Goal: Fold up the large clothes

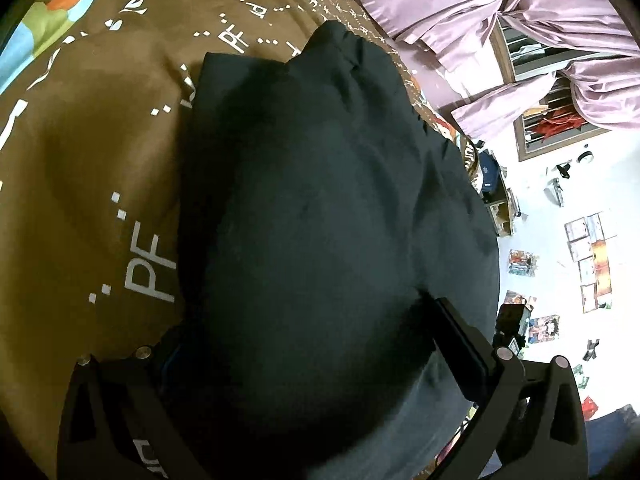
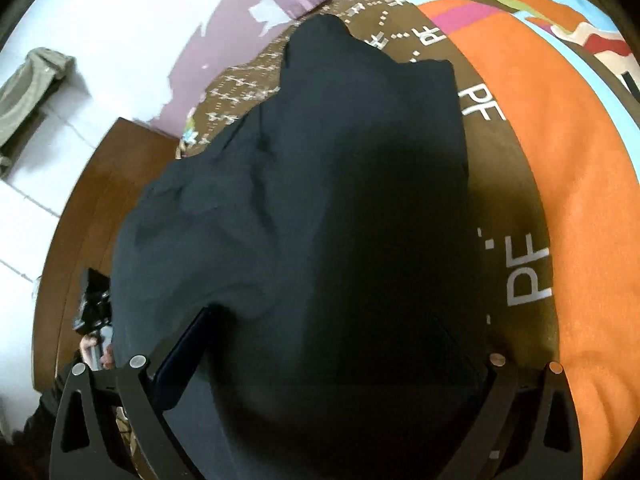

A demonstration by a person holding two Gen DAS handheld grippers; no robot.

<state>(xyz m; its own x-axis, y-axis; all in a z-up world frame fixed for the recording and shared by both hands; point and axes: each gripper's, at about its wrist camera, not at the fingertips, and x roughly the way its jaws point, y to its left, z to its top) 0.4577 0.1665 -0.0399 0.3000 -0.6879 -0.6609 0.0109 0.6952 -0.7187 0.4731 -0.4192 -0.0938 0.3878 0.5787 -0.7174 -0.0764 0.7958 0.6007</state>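
left gripper (image 1: 300, 360): jaws spread wide, the dark garment bulging up between them; one finger (image 1: 460, 356) shows on the right against the cloth, the other is mostly hidden in shadow at the left; it is released, not pinching anything.
dark garment (image 1: 320, 200): a large black piece of clothing, lying in a thick, rumpled mound on the bedspread; it fills the middle of both wrist views, with a straight edge at the upper left in the left wrist view and a puckered seam along its right side.
bedspread (image 1: 100, 152): brown with white "pf" lettering and dotted lines, under the garment; in the right wrist view it turns to orange and blue bands (image 2: 580, 200) on the right.
curtains (image 1: 540, 20): lilac, tied back, at the upper right of the left wrist view.
floor (image 1: 560, 220): white, strewn with small printed cards and odds.
right gripper (image 2: 328, 360): jaws spread wide over the same garment (image 2: 300, 200), one finger (image 2: 180, 360) lying along the cloth at the left; unclenched, gripping nothing.
wooden bed edge (image 2: 88, 220): brown, at the left of the right wrist view.
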